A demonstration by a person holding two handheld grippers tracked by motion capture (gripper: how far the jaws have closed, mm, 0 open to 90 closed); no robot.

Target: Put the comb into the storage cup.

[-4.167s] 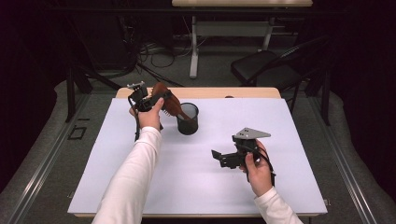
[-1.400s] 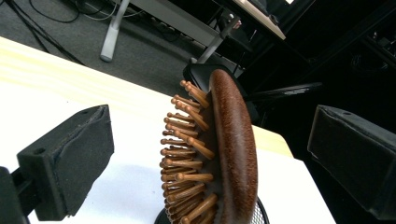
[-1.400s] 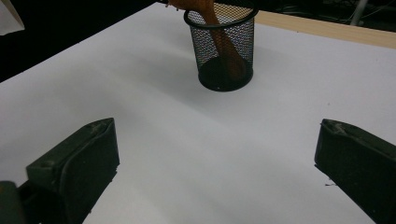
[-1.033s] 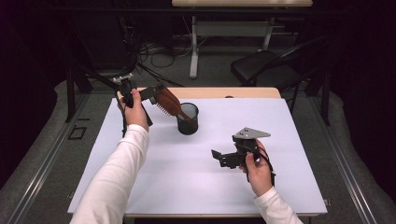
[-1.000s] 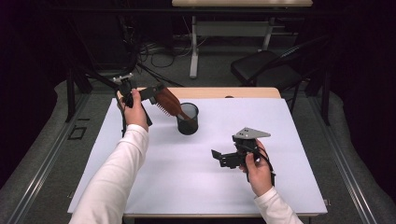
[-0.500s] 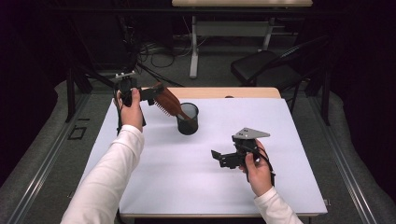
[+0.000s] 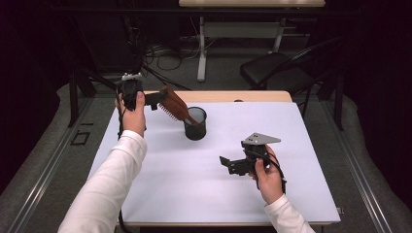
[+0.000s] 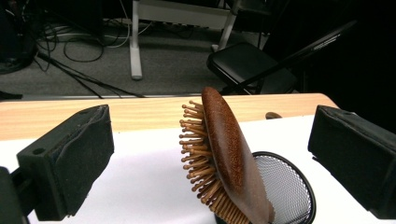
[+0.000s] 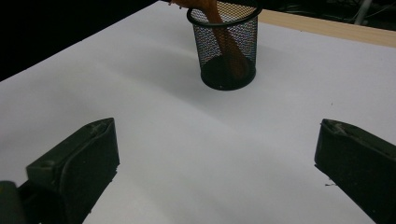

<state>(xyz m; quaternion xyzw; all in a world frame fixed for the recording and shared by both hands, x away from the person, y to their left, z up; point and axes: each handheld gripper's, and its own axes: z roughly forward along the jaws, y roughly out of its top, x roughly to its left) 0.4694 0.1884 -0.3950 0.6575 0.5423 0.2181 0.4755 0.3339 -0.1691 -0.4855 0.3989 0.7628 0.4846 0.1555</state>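
A brown wooden hairbrush [image 7: 174, 106] stands handle-down in a black mesh cup [image 7: 195, 124] at the back of the white table sheet, its head leaning out to the left. My left gripper [image 7: 155, 100] hovers just left of the brush head, open and apart from it. In the left gripper view the brush [image 8: 226, 149] and cup [image 8: 285, 186] sit between the wide-apart jaws of that gripper [image 8: 215, 144], farther off. My right gripper [image 7: 232, 165] is held open over the sheet, right of centre. The right gripper view looks past that gripper [image 9: 217, 158] to the cup [image 9: 227, 46], with bare sheet between the jaws.
The white sheet [image 7: 194, 189] covers a wooden table whose edge [image 7: 243, 96] shows at the back. A black chair [image 7: 282, 73] and cables on the floor lie beyond the table.
My left gripper has drawn back to the left, away from the brush head it was at 4.2 s ago. The brush stays leaning in the cup. The right gripper has not moved.
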